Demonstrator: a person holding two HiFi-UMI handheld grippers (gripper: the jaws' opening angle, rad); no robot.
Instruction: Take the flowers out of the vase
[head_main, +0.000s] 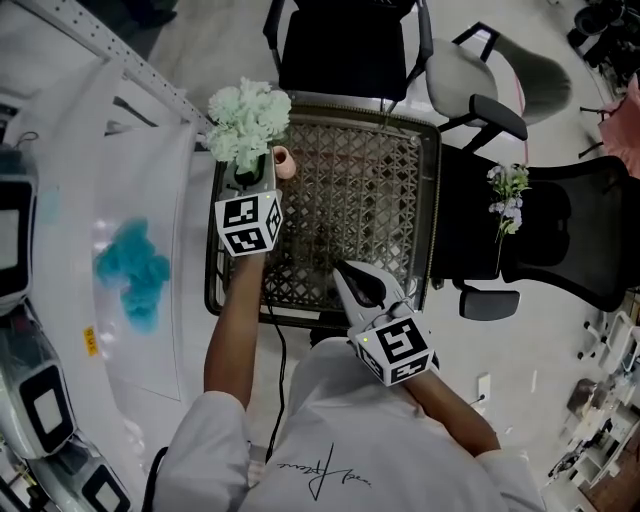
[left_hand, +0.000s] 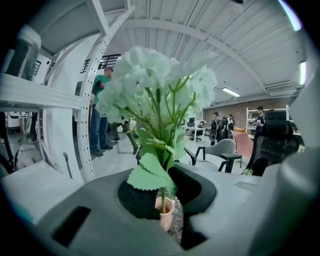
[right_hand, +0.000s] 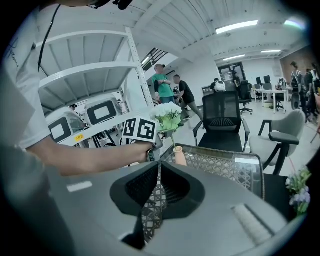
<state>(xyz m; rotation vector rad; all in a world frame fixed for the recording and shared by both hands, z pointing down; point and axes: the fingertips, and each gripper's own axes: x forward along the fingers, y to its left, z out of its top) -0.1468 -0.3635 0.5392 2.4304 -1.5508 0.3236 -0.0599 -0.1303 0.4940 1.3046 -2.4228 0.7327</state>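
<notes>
A bunch of pale green-white flowers (head_main: 248, 120) stands over the small pink vase (head_main: 283, 162) at the far left corner of the lattice-topped table (head_main: 350, 215). My left gripper (head_main: 250, 172) is shut on the flowers' stem just above the vase. In the left gripper view the leaves (left_hand: 150, 175) fill the gap between the jaws, and the thin stem (left_hand: 163, 200) still reaches down into the vase mouth (left_hand: 165, 210). My right gripper (head_main: 345, 272) hovers shut over the table's near edge with nothing in it. In the right gripper view its jaws (right_hand: 159, 170) meet, with flowers (right_hand: 167, 117) and vase (right_hand: 180, 156) beyond.
A sprig of purple and white flowers (head_main: 508, 195) lies on a black chair (head_main: 560, 230) to the right. A teal flower bunch (head_main: 135, 265) lies on the white shelf at left. A shelf post (head_main: 130, 65) runs close to the vase. Office chairs stand behind the table.
</notes>
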